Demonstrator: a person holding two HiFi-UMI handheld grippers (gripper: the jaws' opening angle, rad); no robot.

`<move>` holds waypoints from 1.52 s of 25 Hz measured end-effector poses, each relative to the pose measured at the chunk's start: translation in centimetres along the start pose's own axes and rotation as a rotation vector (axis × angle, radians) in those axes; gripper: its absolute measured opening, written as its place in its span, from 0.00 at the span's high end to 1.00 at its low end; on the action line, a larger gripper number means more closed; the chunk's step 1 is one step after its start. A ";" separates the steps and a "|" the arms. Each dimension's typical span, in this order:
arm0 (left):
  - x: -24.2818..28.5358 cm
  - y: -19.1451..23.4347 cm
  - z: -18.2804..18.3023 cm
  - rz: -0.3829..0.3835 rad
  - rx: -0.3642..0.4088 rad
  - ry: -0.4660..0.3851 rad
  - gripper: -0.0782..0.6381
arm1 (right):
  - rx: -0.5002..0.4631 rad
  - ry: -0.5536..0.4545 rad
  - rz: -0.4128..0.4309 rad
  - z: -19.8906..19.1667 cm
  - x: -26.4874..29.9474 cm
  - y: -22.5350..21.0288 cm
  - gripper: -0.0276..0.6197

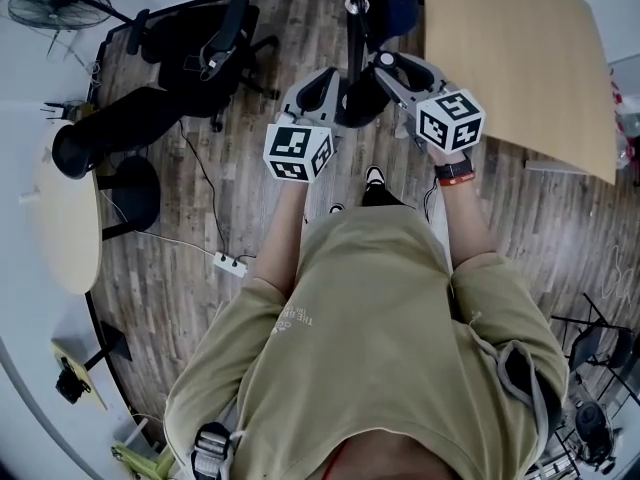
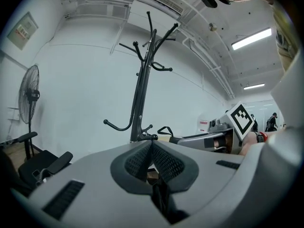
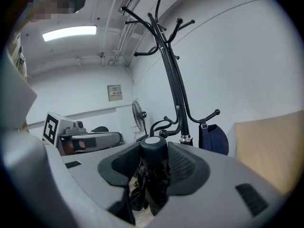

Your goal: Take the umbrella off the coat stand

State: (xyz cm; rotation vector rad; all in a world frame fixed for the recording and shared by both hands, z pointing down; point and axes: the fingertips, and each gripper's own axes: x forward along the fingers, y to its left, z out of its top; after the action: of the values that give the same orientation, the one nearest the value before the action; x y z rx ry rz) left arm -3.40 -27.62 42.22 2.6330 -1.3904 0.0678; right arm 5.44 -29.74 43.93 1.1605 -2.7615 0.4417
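right gripper (image 3: 154,152) held the folded black umbrella (image 3: 151,180) between its jaws, coat stand (image 3: 173,89) beyond its tips; left gripper (image 2: 152,144) jaws were together.

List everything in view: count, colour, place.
coat stand: one, black, straight ahead
umbrella: one, black, folded, in right gripper
bag: one, navy, on a low stand hook
fan: one, black, far left
chairs: two, black, at left
table: one, beige, far left
board: one, light wood, at right
power strip: one, white, on floor
watch: one, orange strap, right wrist
left gripper: one, grey, shut, empty
right gripper: one, grey, shut on umbrella
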 end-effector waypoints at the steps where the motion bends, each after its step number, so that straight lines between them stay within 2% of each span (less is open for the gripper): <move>1: -0.1 0.1 0.2 -0.001 -0.013 -0.007 0.86 | 0.009 -0.008 -0.018 0.1 -0.2 -0.1 0.66; 4: -0.4 0.4 1.0 0.007 -0.026 -0.023 0.86 | 0.034 -0.033 -0.075 0.6 -1.3 -0.4 0.66; 13: -1.4 0.6 1.5 0.080 0.020 -0.002 0.86 | 0.023 -0.066 -0.248 1.2 -4.5 -0.4 0.66; 18: -1.2 0.0 1.8 0.074 0.029 -0.016 0.86 | 0.040 -0.091 -0.304 0.9 -5.4 -1.0 0.66; 27: -0.4 -1.2 1.8 0.047 0.045 -0.008 0.86 | 0.048 -0.083 -0.313 0.8 -5.9 -1.4 0.66; 32: 0.1 -1.7 2.3 0.038 0.047 -0.021 0.86 | 0.078 -0.093 -0.291 0.9 -6.2 -1.7 0.66; 38: 1.2 -1.7 1.6 0.047 0.051 -0.009 0.86 | 0.051 -0.072 -0.250 0.6 -5.5 -1.9 0.66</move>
State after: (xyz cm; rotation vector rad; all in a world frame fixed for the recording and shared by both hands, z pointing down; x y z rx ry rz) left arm -1.33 -27.91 40.56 2.6445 -1.4724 0.0989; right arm 10.65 -27.44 42.56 1.5378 -2.6266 0.4523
